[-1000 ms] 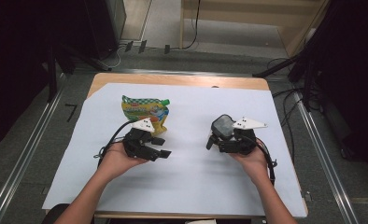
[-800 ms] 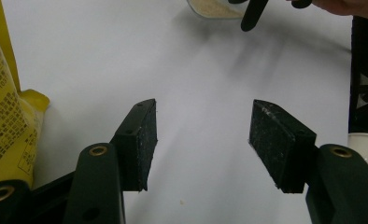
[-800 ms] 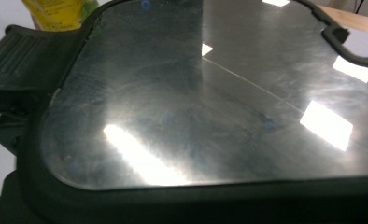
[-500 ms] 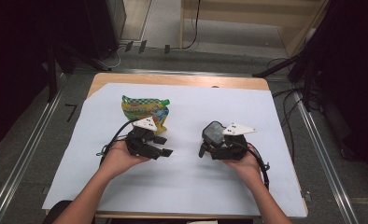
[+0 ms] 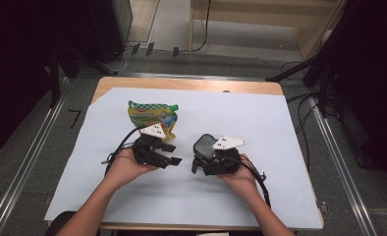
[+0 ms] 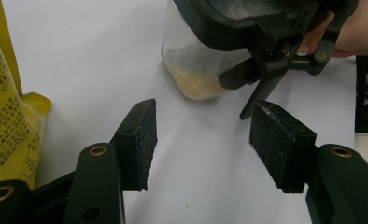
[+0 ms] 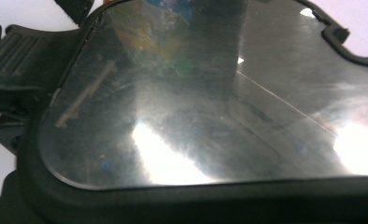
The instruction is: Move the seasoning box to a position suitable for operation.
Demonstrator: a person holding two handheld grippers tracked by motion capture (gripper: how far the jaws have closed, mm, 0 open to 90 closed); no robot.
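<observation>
The right tongs (image 5: 197, 158) grip a stiff, light, slippery container (image 6: 196, 70) by its lid (image 7: 210, 93); the left tongs (image 6: 203, 140) stand open.

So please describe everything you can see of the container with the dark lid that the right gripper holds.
The container has a clear plastic body and a dark lid with a glossy, scratched transparent panel and a ribbed clip at one edge. A low layer of pale grains lies in the bottom. It stands tilted, its lower corner on the white table cover, with the right gripper clamped at its lid. It sits right of the yellow pouch, apart from it.
</observation>
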